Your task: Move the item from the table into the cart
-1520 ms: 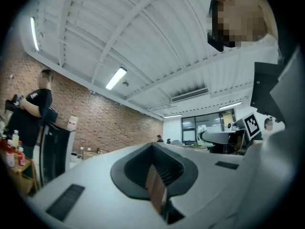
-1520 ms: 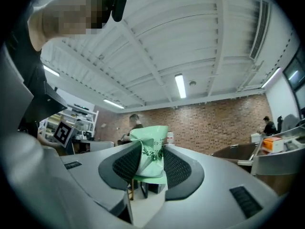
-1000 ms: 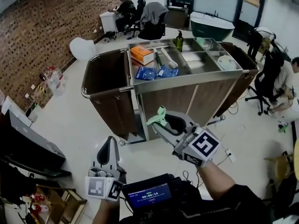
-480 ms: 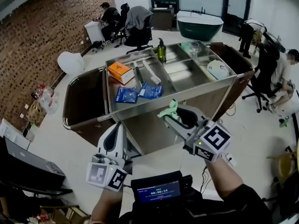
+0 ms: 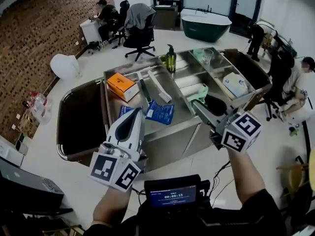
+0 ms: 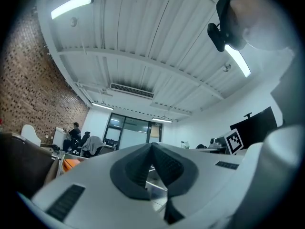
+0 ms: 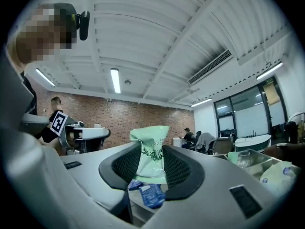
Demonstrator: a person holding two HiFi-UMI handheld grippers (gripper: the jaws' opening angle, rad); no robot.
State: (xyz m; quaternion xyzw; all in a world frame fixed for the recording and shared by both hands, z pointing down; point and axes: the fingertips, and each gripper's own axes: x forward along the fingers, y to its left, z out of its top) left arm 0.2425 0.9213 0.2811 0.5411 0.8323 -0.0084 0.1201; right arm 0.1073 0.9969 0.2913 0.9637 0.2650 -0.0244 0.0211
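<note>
The pale green packet [image 7: 150, 156] stands pinched between your right gripper's [image 5: 199, 101] pads, the jaws drawn in narrowly on it. You hold it over the cart's [image 5: 170, 133] steel top tray, not yet set down, likely to pick a free spot beside the blue packets [image 5: 160, 113]. Your left gripper [image 5: 134, 116] is closed on nothing and waits at the cart's near edge.

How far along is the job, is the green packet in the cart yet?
Not yet. Done: the pale green crinkly plastic packet is picked up, pinched in the right claw. In hand: it looks to hang over the steel cart's top tray. Left: lower it into a compartment and let go.
</note>
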